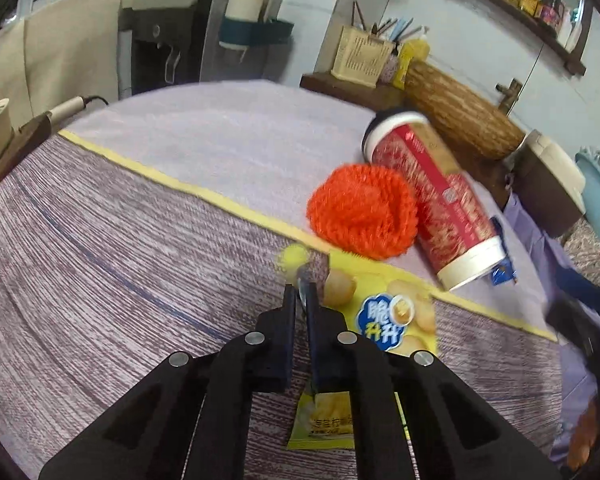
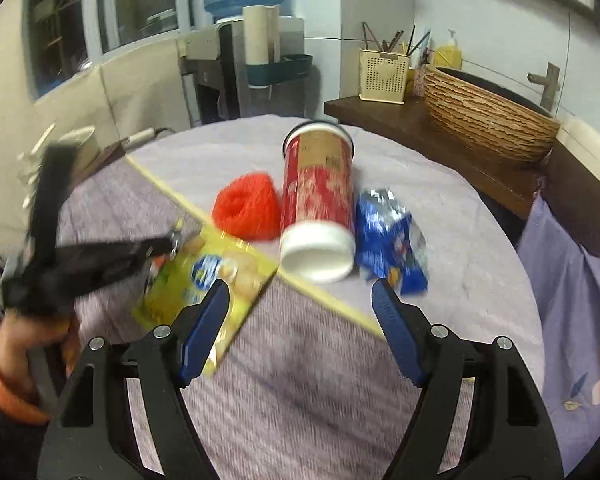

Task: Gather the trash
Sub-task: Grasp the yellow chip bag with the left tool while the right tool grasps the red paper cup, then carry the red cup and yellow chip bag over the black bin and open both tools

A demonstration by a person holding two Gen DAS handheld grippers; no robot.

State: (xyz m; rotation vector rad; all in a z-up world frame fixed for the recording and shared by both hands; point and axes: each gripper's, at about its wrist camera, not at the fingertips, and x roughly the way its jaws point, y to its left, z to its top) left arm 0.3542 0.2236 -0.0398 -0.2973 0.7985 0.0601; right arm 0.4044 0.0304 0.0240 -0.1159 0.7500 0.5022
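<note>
A yellow snack packet [image 1: 392, 312] lies flat on the purple striped tablecloth [image 1: 140, 240]. My left gripper [image 1: 300, 280] is shut on the packet's left edge, and a strip of the packet shows between and below the fingers. Beyond it sit an orange mesh scrubber [image 1: 364, 212], a red paper cup [image 1: 432, 196] on its side and a crumpled blue wrapper [image 1: 504, 274]. In the right wrist view my right gripper [image 2: 300, 292] hangs open above the cloth with nothing between its fingers, just in front of the red cup [image 2: 320, 200], between the yellow packet [image 2: 216, 280] and the blue wrapper [image 2: 392, 236]. The left gripper [image 2: 172, 244] shows there at the packet's corner.
A wooden shelf [image 2: 420, 136] behind the table carries a woven basin [image 2: 488, 120] and a cream utensil holder [image 2: 384, 76]. A water dispenser [image 2: 236, 60] stands at the back. A floral cloth [image 2: 580, 320] hangs at the right edge. A person's hand [image 2: 16, 360] holds the left gripper.
</note>
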